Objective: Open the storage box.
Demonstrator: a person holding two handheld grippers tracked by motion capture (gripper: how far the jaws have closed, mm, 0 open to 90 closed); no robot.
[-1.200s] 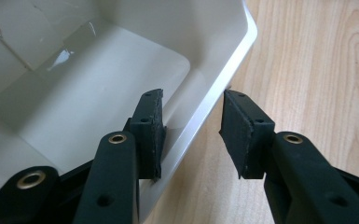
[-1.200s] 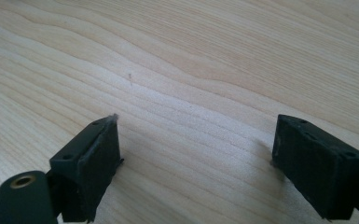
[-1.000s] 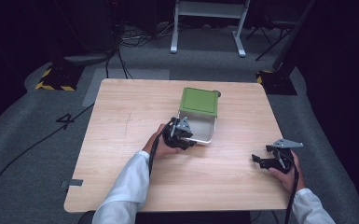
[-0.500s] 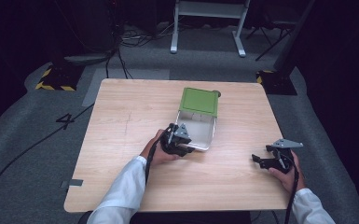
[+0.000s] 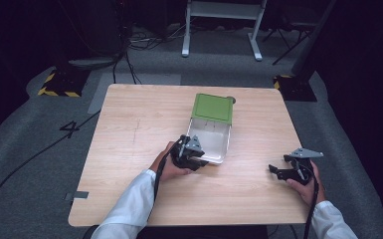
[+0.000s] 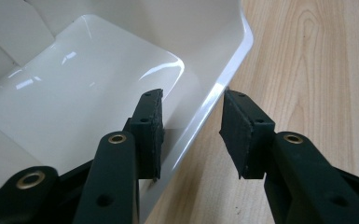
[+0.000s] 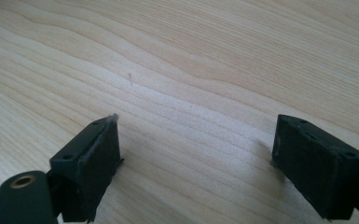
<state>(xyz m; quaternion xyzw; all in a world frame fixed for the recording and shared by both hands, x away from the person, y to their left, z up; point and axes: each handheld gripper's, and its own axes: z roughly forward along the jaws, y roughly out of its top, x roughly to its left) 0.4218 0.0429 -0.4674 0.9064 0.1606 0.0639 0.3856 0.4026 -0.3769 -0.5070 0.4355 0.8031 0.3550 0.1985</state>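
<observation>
We have the left gripper closed in on the near wall of the white box, which sits about mid-table with its green lid thrown open on the far side. In the left gripper view one pad stands inside the box and the other outside against the flared rim, so we judge it a grip on that thin wall. The right gripper rests low over the bare table near its right edge, jaws wide apart with nothing between them.

The risk we see is the hold itself. The wall is glossy and slanted, and the outer pad seems to meet only the rim, so a pull could let the box slip out, or tip it up on its far end, with the open lid adding weight there. With nothing steadying the other side, it may also swivel.

The lid hides its hinge, and a small dark thing behind it is too small to name.
</observation>
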